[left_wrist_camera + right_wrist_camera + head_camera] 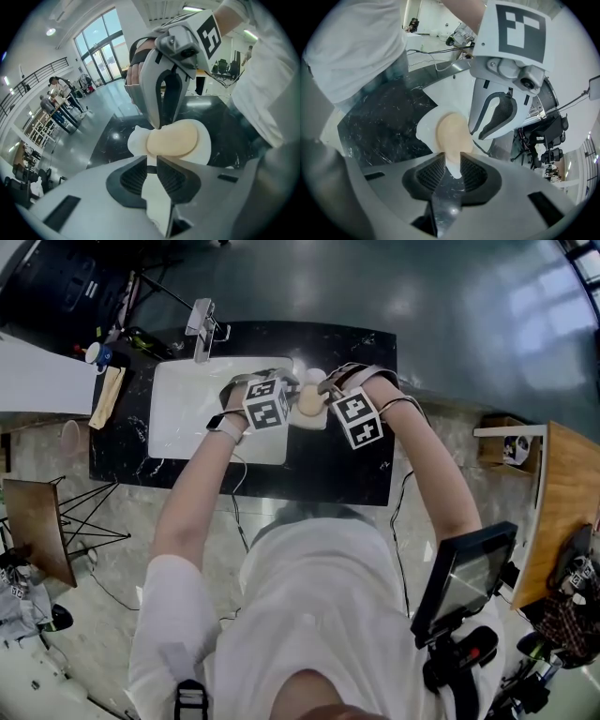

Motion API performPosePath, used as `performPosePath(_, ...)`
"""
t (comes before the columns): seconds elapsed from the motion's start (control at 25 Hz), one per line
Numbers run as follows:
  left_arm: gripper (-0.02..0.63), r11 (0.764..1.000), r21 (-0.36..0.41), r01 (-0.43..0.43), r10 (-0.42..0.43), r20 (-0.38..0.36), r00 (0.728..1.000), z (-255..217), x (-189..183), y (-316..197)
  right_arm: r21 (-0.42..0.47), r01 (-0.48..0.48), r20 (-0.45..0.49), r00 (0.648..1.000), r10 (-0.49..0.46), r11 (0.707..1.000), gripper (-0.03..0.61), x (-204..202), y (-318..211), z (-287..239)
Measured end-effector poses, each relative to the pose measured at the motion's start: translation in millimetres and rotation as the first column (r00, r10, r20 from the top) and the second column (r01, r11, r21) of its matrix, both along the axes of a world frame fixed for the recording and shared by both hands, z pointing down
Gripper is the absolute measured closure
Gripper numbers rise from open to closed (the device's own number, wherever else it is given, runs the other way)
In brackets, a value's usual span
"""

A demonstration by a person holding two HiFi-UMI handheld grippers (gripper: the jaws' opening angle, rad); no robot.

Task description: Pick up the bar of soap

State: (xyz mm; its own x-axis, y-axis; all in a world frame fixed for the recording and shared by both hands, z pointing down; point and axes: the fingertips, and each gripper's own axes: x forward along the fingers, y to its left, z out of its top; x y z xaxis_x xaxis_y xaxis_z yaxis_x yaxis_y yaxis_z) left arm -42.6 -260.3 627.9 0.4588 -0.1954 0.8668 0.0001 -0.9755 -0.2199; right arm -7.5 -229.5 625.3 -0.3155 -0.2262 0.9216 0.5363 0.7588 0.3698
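Observation:
A beige oval bar of soap [310, 401] lies on a white soap dish [309, 419] on the black counter, just right of the sink. My left gripper [293, 397] comes at it from the left, and in the left gripper view its jaws [151, 161] are shut on the dish's near white rim, with the soap [172, 138] just beyond. My right gripper [324, 396] comes from the right; its jaws [452, 166] are shut on the opposite rim, under the soap's edge [451, 133]. Both grippers point steeply down, their tips almost meeting.
The white sink basin [187, 409] with its faucet [202, 329] lies left of the dish. Small bottles [98, 354] and a folded cloth [108, 395] sit at the counter's left end. The black counter [347, 474] runs toward me. A wooden table [562, 502] stands at the right.

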Motion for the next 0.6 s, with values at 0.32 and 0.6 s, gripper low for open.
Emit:
performPosePath(0.32, 0.569, 0.998, -0.031, 0.053, -0.055, -0.066, 0.996, 1.4, -0.5, -1.1, 0.096, 0.07, -0.079, 0.995, -0.063, 0.993, 0.495, 0.0, -5.9, 5.0)
performPosePath(0.6, 0.588, 0.995, -0.021, 0.102, -0.104, -0.085, 0.991, 8.7, -4.3, -0.9, -0.061, -0.121, 0.12, 0.984, 0.128, 0.991, 0.495, -4.3, 1.2, 1.5)
